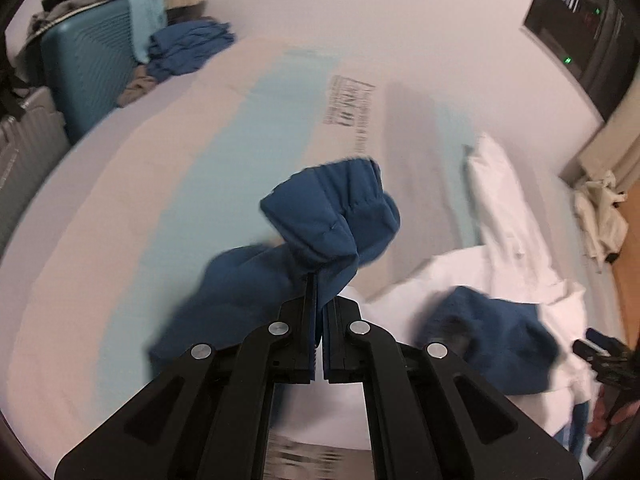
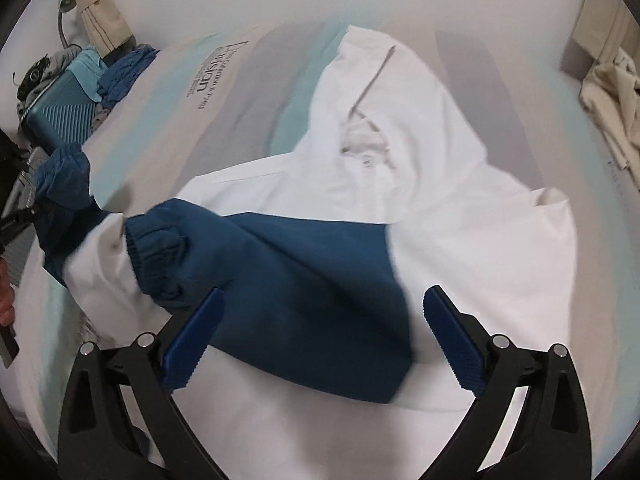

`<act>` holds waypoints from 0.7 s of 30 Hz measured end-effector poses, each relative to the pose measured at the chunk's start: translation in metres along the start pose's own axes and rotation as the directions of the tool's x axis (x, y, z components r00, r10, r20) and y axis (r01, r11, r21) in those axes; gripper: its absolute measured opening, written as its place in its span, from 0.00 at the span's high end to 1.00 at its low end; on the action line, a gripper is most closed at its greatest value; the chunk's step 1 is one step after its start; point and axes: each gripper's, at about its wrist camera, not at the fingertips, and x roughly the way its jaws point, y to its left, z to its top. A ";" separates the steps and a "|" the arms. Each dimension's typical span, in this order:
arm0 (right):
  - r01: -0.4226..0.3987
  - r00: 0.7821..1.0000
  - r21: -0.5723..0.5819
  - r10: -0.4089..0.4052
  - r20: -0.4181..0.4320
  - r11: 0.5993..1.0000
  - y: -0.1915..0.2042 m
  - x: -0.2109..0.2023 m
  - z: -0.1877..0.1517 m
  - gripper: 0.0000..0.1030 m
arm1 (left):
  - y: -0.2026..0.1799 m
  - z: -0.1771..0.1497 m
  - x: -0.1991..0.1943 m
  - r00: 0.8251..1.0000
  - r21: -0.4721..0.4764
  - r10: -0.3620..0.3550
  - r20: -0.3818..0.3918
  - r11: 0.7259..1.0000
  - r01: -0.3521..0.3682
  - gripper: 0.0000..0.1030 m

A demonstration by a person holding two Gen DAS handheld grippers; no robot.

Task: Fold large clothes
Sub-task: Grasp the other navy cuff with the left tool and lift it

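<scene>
**Bed surface, garment and both grippers: condition at inspection**

Bedding pale, with a light teal stripe (image 1: 224, 168) and printed lettering (image 2: 208, 76) toward the far end. Broad open stretch of bed (image 1: 100, 220) on the left side; far edge bounded by a plain wall. Far left corner crowded: teal suitcase (image 1: 88, 68) beside the bed, stack of folded blue clothes (image 1: 188, 48) next to it. Cream cloth (image 2: 612, 108) heaped off the right edge.

Left gripper (image 1: 319, 280) raised above the bed and angled downward, jaws clenched on the blue cuff (image 1: 336, 208) of a sleeve, fabric bunched above the fingertips and trailing down toward the mattress. Right gripper (image 2: 322, 308) tilted steeply down over the garment, jaws released and spread wide, blue pads either side of the other blue sleeve (image 2: 288, 288) without pressing on it. Contact between pads and fabric not determinable.

White hooded top with blue sleeves (image 2: 440, 184) spread across the near right part of the bed, hood toward the far end. One sleeve folded across the white body, elastic cuff (image 2: 156, 256) gathered near the left side. Frames motion-blurred.
</scene>
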 end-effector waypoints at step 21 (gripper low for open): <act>0.023 0.999 0.031 -0.024 0.046 0.999 -0.130 -0.046 -0.014 0.07 | -0.251 -0.044 0.005 0.986 0.144 -0.165 -0.020 0.975 0.166 1.00</act>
